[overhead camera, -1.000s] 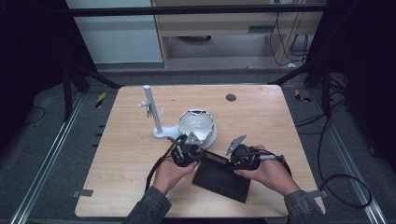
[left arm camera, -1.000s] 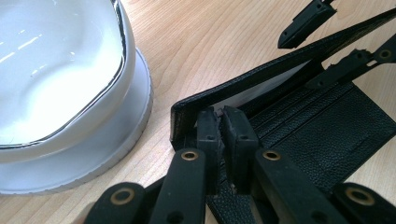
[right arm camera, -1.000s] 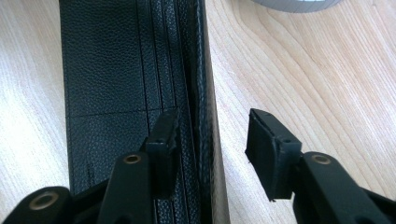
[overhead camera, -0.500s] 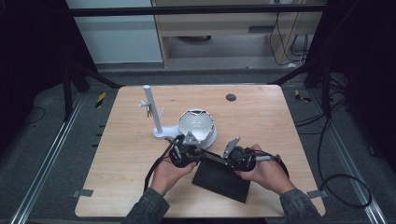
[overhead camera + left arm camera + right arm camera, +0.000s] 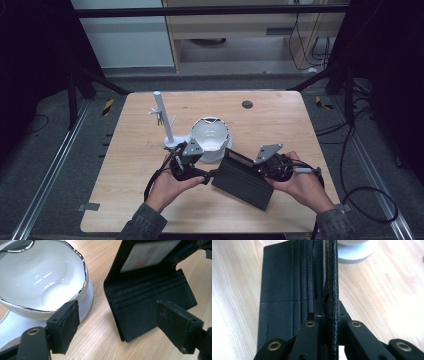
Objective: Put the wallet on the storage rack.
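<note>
My right tongs (image 5: 266,169) clench the raised flap of the black wallet (image 5: 241,181), lying at the worktop's (image 5: 125,150) six o'clock. My left tongs (image 5: 204,176) have just opened, released, the wallet beyond them.

Wooden table (image 5: 280,117), dark grey floor (image 5: 45,150)

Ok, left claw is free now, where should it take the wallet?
Take the flat half of the wallet by its near short edge, coming in low along the table. That half lies flat with its edge exposed; the right claw already pinches the raised flap.
</note>
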Tool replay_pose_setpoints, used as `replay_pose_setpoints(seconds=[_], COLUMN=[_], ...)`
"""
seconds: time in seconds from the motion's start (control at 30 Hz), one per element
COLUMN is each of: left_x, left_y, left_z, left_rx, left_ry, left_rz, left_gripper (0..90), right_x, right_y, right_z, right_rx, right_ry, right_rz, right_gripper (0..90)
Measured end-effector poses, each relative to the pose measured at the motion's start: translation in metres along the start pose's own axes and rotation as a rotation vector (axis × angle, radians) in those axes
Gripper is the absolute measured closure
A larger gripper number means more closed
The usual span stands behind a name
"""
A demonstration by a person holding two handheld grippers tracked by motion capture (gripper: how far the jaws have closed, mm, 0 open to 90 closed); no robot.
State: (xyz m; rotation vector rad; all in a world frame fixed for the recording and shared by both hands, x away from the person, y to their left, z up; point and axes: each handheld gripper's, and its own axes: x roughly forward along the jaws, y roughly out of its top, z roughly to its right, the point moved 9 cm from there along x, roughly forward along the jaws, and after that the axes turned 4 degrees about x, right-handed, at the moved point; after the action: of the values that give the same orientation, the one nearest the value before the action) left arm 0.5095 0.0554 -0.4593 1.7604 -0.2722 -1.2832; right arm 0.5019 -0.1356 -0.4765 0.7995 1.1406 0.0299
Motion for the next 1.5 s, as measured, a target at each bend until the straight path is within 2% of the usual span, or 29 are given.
replay_pose_setpoints(seconds=[0.07,0.1,0.2,0.27,0.37,0.47,0.73,0.83,1.23,1.5], left_x=[-0.001,-0.002,-0.004,-0.006,-0.009,-0.011,-0.012,-0.01,-0.007,-0.012], left_y=[0.0,0.0,0.0,0.001,0.002,0.002,0.006,0.008,0.021,0.031], left_z=[0.0,-0.003,-0.004,-0.007,-0.008,-0.009,-0.008,-0.006,-0.003,-0.005], left_rx=[0.0,-0.003,-0.008,-0.008,-0.006,-0.003,0.006,0.023,0.063,0.09], left_ry=[0.002,0.012,0.012,0.017,0.019,0.02,0.0,-0.011,-0.031,-0.041], left_rz=[0.001,0.004,0.01,0.012,0.017,0.025,0.043,0.04,0.032,0.024], left_gripper=[17.7,17.6,17.6,17.6,17.3,15.6,13.3,12.7,10.8,9.8], right_x=[-0.004,-0.011,-0.016,-0.024,-0.028,-0.038,-0.05,-0.055,-0.067,-0.072], right_y=[0.0,0.001,0.002,0.005,0.007,0.012,0.021,0.026,0.034,0.036], right_z=[0.002,0.005,0.008,0.012,0.015,0.02,0.025,0.026,0.027,0.029], right_rx=[0.006,0.016,0.024,0.038,0.041,0.058,0.073,0.081,0.097,0.106], right_ry=[-0.007,-0.024,-0.028,-0.041,-0.048,-0.061,-0.079,-0.085,-0.087,-0.089], right_rz=[0.014,0.039,0.063,0.099,0.119,0.168,0.254,0.295,0.389,0.426], right_gripper=[84.8,84.8,84.9,84.9,84.9,84.8,84.9,84.9,84.9,84.8])
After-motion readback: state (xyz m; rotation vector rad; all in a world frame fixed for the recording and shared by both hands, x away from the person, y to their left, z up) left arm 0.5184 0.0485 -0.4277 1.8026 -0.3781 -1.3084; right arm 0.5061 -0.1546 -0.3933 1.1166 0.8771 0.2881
